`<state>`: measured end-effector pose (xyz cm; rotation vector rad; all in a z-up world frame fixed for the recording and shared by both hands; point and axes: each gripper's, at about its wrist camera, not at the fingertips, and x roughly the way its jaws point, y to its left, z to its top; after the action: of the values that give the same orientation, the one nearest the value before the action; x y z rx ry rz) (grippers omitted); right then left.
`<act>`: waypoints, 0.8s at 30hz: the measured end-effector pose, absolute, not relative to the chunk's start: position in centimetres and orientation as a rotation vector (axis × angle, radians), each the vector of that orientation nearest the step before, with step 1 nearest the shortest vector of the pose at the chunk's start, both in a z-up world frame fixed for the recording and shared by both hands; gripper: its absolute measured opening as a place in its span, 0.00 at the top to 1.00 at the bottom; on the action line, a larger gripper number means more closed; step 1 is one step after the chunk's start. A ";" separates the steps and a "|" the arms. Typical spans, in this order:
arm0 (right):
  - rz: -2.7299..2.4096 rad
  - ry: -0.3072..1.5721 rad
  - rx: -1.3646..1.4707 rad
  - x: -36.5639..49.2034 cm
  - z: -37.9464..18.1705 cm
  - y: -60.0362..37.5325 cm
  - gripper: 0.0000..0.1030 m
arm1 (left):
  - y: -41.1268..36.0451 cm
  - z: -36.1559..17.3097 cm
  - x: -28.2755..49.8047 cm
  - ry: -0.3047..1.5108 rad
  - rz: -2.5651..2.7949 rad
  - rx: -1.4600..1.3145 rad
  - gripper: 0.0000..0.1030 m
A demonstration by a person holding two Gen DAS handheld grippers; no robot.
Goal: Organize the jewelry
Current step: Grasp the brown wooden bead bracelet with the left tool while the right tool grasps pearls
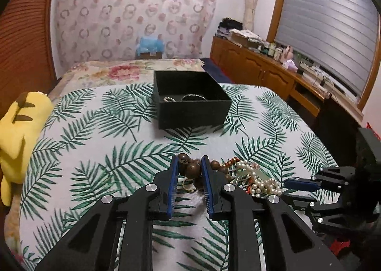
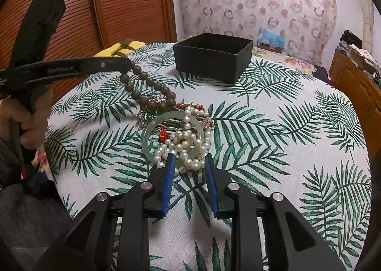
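Note:
A heap of jewelry lies on the palm-leaf cloth: a brown wooden bead string (image 2: 152, 91), a white pearl necklace (image 2: 188, 144), a pale green jade bangle (image 2: 148, 134) and red coral beads (image 2: 190, 106). My left gripper (image 1: 189, 160) has its fingers around the brown beads (image 1: 188, 166); in the right wrist view it (image 2: 127, 68) lifts one end of the string. My right gripper (image 2: 188, 160) is open, its fingers either side of the pearls and bangle edge. The black box (image 1: 190, 104) stands beyond with silver bracelets (image 1: 188, 97) inside.
A yellow plush toy (image 1: 16, 137) lies at the table's left edge. A floral bedspread (image 1: 114, 70) lies behind the box. Wooden cabinets (image 1: 262, 68) with clutter run along the right under a shuttered window. A slatted wooden door (image 2: 107, 4) is at the left.

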<state>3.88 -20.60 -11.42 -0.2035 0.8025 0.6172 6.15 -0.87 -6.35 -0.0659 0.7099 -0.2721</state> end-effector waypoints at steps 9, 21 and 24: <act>0.616 0.824 -0.250 4.5 -11.9 -19.6 0.73 | -1.3 -6.4 5.6 0.705 -0.282 -0.054 0.83; 0.614 0.835 -0.239 5.8 -11.9 -19.5 0.72 | -1.4 -6.5 5.6 0.708 -0.288 -0.052 0.83; 0.622 0.834 -0.226 5.9 -11.8 -19.7 0.86 | -1.4 -6.5 5.6 0.709 -0.288 -0.051 0.83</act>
<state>5.89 -19.68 -11.80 -0.2260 0.8339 0.6216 5.65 -1.41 -6.53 -0.0507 0.7094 -0.2883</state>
